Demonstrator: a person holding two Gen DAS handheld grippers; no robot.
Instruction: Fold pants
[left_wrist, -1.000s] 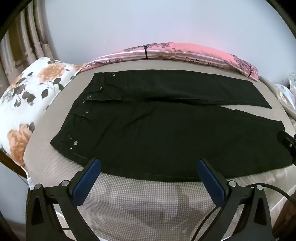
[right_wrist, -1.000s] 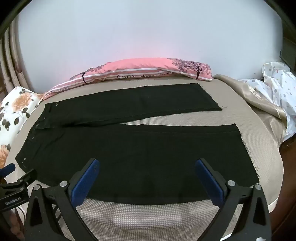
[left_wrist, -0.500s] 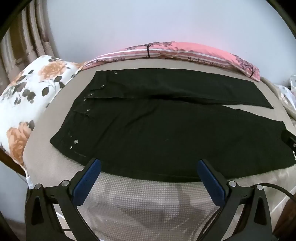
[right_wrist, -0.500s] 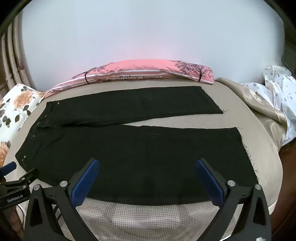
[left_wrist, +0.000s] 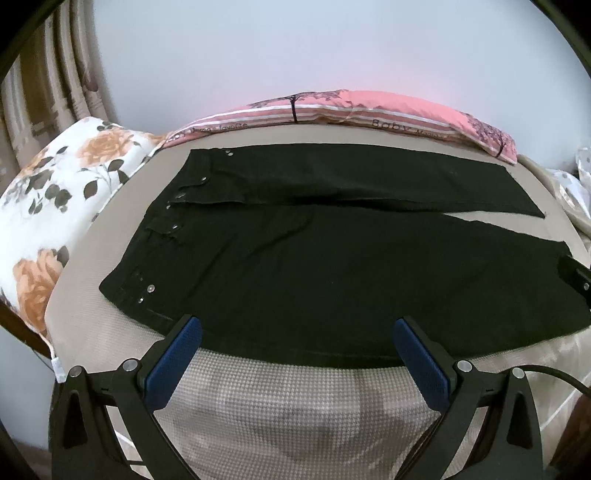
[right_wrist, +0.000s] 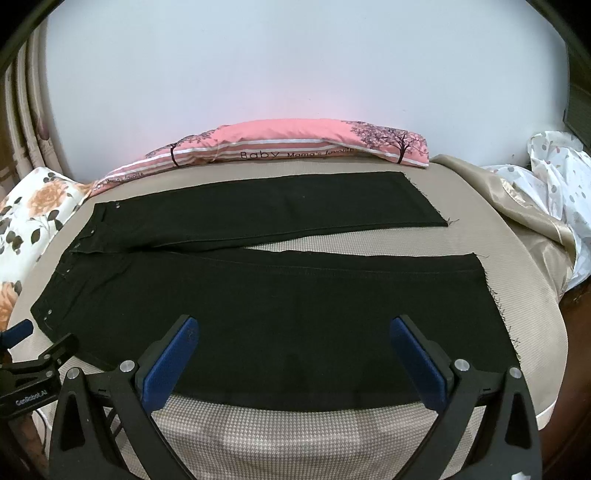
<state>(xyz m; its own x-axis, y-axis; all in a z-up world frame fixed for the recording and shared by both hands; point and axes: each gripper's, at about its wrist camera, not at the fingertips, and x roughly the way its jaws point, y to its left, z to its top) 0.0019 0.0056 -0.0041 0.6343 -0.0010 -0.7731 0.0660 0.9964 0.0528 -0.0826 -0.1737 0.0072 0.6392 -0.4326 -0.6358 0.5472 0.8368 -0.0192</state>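
One pair of black pants (left_wrist: 332, 266) lies spread flat on the bed (left_wrist: 280, 406), unfolded. Its waistband is toward the bed's left edge and its two legs run toward the right edge, the far leg (right_wrist: 266, 210) angled away from the near leg (right_wrist: 280, 317) so a wedge of beige cover shows between them. Small metal studs dot the waist end.

The left tongs (left_wrist: 297, 356) are spread wide with nothing between their two blue pads, hovering over the bed's near edge just short of the near leg's hem side, toward the waist end. The right tongs (right_wrist: 293, 360) are likewise spread wide and empty, poised over the near edge by the same leg, closer to the cuffs.

Along the far edge, against the wall, lies one long pink striped pillow (right_wrist: 280, 147) printed with trees and lettering. One white pillow with orange roses (left_wrist: 55, 206) sits at the left edge. At the right edge are one shiny beige cloth (right_wrist: 517, 206) and one white spotted cloth (right_wrist: 557, 173), bunched together.
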